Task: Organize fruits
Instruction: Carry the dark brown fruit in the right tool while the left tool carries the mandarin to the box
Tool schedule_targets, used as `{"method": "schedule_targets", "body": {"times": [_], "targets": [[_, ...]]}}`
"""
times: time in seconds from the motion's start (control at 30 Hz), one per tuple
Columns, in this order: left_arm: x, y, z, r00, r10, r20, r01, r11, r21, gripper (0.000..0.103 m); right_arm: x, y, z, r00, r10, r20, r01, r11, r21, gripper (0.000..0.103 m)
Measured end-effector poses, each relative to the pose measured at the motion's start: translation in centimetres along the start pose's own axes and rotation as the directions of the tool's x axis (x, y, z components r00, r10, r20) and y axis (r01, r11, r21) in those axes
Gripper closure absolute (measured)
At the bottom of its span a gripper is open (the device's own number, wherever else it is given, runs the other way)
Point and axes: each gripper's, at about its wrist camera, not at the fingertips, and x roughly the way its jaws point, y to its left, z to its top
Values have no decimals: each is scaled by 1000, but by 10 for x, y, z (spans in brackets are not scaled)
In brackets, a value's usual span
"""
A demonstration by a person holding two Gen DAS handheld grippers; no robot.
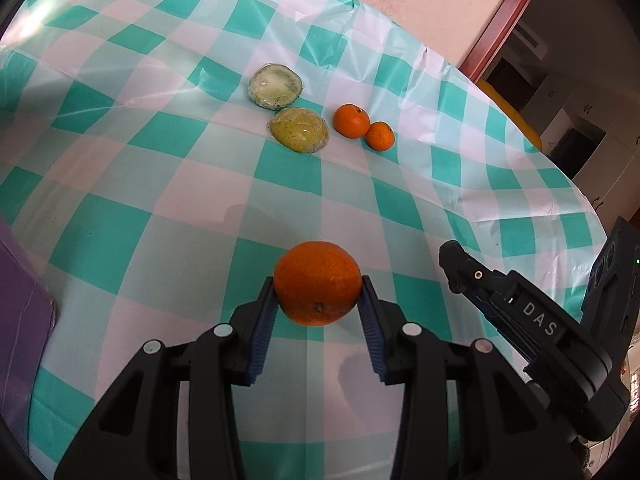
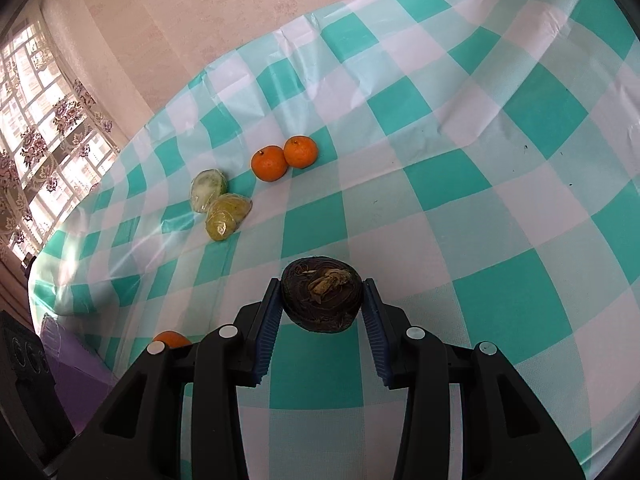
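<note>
Round orange mandarin (image 1: 318, 283) sits pinched between the blue ribbed pads of the left gripper (image 1: 318, 300), jaws closed partway onto its sides, stem end facing the camera, held over the near part of the table. Right gripper (image 2: 322, 300) is likewise clamped on a dark brown, flattened round fruit with a dry tan stem scar (image 2: 322, 299) — looks like a water chestnut, can't be sure.

Handling, as a guess: mandarin is light, skin soft and a bit loose, bruises if squeezed hard; grip across the widest part, as now. Brown fruit seems firmer, rough-skinned, unlikely to slip on the ribbed pads.

Further back on the table: two smaller orange mandarins (image 1: 352, 121) touching each other, and just beside them two pale green fruit halves wrapped in clear film (image 1: 299, 130), also touching — film likely slippery.

Surface is a teal-and-white checked plastic tablecloth (image 1: 120, 160), glossy, creased, so fruit could roll. Purple box edge (image 1: 22, 320) at left. Beyond: pinkish wall, a window with a floral lace curtain (image 2: 44, 132), a wooden door frame (image 1: 504, 20).
</note>
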Motion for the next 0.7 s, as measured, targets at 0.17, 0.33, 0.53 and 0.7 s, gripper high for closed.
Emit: {"method": "schedule_targets", "body": {"times": [0.17,0.33,0.53,0.7], "targets": [[-22,5,-20,1000,1,9,-1,1000,7,62,-15,6,-18,1000,19,-2,-20,1000,-21,63],[-41,9,-38,1000,-2,21,2,1000,14,62,-27,11,-32,999,32,-13,-33,999,-43,63],[-60,13,-54,999,10,45,-11,1000,9,62,-40,14,-47,999,49,-20,-51,997,-63,63],[-69,12,-62,997,36,65,-38,999,27,62,-50,22,-61,997,72,-29,-75,993,-92,63]]}}
